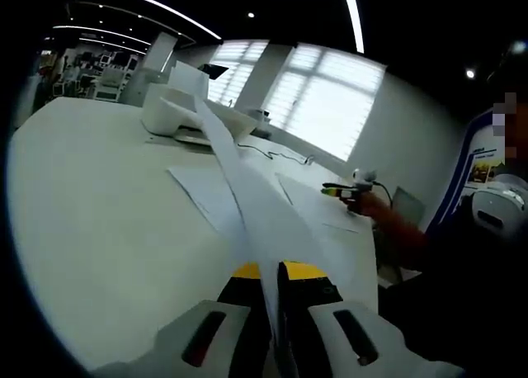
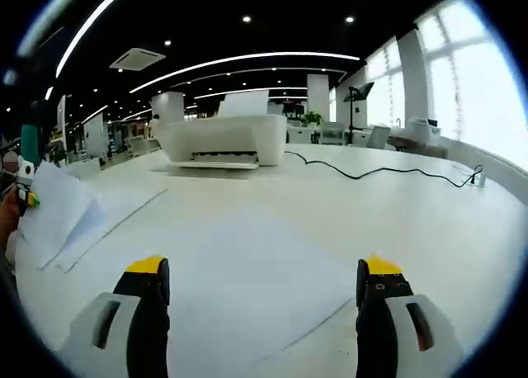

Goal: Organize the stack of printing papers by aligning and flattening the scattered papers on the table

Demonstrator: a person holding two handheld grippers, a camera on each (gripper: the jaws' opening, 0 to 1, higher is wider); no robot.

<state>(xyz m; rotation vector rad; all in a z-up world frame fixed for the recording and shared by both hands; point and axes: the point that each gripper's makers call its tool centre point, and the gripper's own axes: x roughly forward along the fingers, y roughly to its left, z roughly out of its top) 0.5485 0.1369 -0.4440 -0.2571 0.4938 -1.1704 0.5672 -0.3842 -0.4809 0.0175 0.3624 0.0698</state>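
Observation:
My left gripper (image 1: 276,289) is shut on a white sheet of paper (image 1: 247,188), which rises edge-on from the jaws and hangs above the table. More sheets (image 1: 206,192) lie scattered flat on the white table (image 1: 91,205) beneath it. My right gripper (image 2: 264,281) stands wide open just over another flat sheet (image 2: 247,271) with nothing between its fingers; it also appears to the right as a small gripper (image 1: 346,191) in a person's hand. In the right gripper view, the left gripper (image 2: 21,184) holds its lifted sheet (image 2: 58,205) at the far left, above more loose papers (image 2: 107,217).
A white printer (image 2: 223,139) stands at the back of the table, also seen as the printer (image 1: 190,114). A black cable (image 2: 371,172) runs from it across the table to the right. Bright windows (image 1: 330,97) lie behind. A person's dark sleeve (image 1: 445,262) reaches in from the right.

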